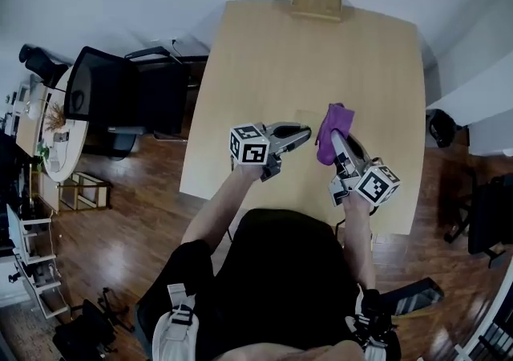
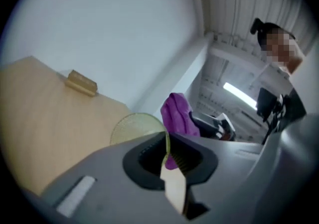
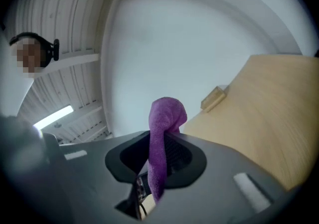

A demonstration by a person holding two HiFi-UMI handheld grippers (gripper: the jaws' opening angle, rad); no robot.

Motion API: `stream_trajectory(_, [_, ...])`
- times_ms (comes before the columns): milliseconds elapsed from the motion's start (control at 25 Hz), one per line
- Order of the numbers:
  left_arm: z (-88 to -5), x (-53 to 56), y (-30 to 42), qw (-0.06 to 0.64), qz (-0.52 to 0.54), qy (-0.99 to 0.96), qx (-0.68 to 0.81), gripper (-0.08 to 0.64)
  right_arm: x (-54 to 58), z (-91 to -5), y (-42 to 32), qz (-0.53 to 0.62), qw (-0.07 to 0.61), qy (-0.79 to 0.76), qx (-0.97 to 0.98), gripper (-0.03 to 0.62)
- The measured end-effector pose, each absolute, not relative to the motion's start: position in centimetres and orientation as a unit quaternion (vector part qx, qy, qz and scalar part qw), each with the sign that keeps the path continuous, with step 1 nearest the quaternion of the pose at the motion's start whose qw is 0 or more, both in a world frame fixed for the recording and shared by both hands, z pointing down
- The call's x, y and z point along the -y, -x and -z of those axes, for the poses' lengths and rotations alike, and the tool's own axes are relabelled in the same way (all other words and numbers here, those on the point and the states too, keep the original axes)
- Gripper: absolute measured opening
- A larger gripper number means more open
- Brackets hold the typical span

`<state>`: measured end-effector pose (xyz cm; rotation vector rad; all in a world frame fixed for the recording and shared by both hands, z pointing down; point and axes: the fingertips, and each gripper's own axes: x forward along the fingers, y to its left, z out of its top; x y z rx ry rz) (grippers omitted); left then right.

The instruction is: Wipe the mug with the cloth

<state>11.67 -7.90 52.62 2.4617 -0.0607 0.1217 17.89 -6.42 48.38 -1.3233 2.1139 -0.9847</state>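
Between right gripper (image 3: 158,141) fingers (image 3: 222,168), cloth (image 3: 165,113).

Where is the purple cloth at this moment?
In the head view, the purple cloth is held up over the wooden table, clamped in the right gripper, just to the right of the left gripper.

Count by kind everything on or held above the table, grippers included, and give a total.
grippers: 2, the left gripper and the right gripper
purple cloth: 1
yellowish see-through piece, likely the mug: 1
wooden block: 1
Total: 5
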Motion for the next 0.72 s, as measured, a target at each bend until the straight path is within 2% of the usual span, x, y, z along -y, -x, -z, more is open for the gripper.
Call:
stream_trajectory(200, [-52.2,7.8,-10.3,0.387,0.020,-0.921,0.041,0.041,7.1,-47.2,-14.2,0.322,0.148,0.493,-0.795,0.067])
stream_trajectory(280, [-52.3,7.2,-10.1,0.359,0.018,-0.932,0.043,0.041,7.3,-47.3,-11.8,0.302,0.094,0.487,-0.814,0.066])
stream_trajectory(400, [-52.4,5.5,-9.7,0.266,-0.001,-0.963,0.041,0.041,7.1,-48.9,-9.3,0.274,-0.005,0.479,-0.834,0.066])
stream_trajectory(480, [-52.5,4.7,-9.1,0.226,-0.002,-0.973,0.034,0.041,6.9,-49.6,-8.8,0.268,-0.039,0.479,-0.835,0.066])
stream_trajectory(720, [-52.7,3.4,-7.6,0.192,0.019,-0.981,0.026,0.041,6.6,-52.7,-14.3,0.254,-0.128,0.548,-0.787,0.066])
